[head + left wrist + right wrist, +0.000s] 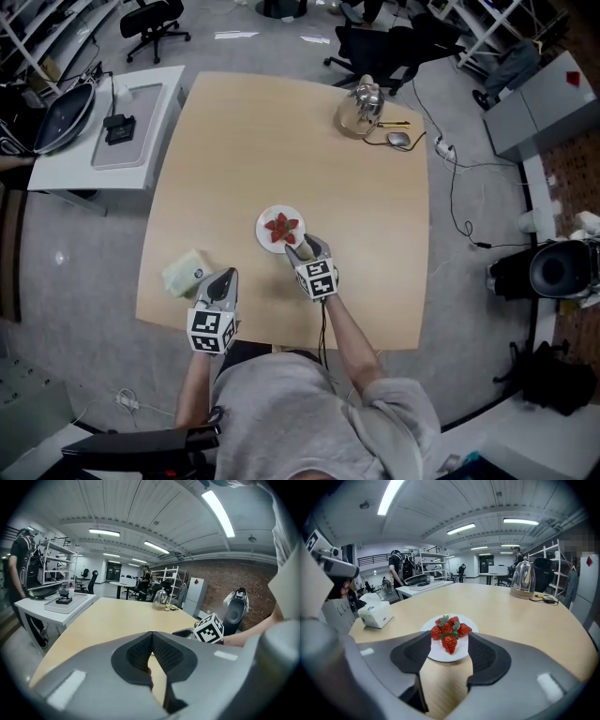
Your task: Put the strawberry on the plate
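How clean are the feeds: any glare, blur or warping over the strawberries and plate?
Right gripper view: strawberries and plate sharp, evenly lit, no glare; fisheye bows the table. Head view: clear, soft shadows only. Left gripper view: left claw close-up looks soft, corners vignetted.

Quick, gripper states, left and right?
Left gripper: closed, empty.
Right gripper: open, holding nothing; strawberries lie on plate.

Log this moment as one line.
strawberries: piled on plate | right gripper: open, empty, at plate's near edge | left gripper: shut, empty, away from plate
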`<state>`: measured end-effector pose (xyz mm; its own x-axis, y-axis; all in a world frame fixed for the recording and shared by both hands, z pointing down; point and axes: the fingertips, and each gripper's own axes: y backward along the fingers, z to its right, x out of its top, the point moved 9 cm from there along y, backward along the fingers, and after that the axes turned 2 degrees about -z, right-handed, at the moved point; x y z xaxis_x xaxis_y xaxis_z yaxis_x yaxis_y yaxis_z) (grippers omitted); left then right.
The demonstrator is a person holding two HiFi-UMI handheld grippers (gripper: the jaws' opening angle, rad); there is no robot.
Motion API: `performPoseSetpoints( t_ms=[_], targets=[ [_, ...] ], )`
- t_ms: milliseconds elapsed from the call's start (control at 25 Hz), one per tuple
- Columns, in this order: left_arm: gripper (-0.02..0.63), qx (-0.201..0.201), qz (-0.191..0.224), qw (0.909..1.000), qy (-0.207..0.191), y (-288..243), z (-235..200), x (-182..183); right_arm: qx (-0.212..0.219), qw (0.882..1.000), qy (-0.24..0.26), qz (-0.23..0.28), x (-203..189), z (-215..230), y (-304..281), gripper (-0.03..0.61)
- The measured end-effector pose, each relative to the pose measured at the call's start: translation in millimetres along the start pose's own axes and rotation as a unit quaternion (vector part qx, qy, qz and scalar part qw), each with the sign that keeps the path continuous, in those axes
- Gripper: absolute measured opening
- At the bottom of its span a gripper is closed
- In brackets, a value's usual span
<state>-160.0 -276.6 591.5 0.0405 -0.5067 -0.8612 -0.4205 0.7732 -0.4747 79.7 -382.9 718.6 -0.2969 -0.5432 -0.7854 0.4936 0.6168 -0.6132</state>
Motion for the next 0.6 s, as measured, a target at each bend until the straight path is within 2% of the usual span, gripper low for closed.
performPoseSetpoints(
  t_ms=[160, 600],
  targets=[
    [0.020, -0.007, 0.005, 0.9999, -0.006, 6.8, 8.3, -2.5, -0.009, 1.000, -0.004, 0.023, 0.6, -4.6, 22.9, 0.232],
    [0.020, -0.012, 0.029, 0.9994, -0.015, 36.0, 32.5, -9.1, -0.027, 0.994, -0.009, 0.108, 12.1, -26.1, 96.7, 0.097]
  ],
)
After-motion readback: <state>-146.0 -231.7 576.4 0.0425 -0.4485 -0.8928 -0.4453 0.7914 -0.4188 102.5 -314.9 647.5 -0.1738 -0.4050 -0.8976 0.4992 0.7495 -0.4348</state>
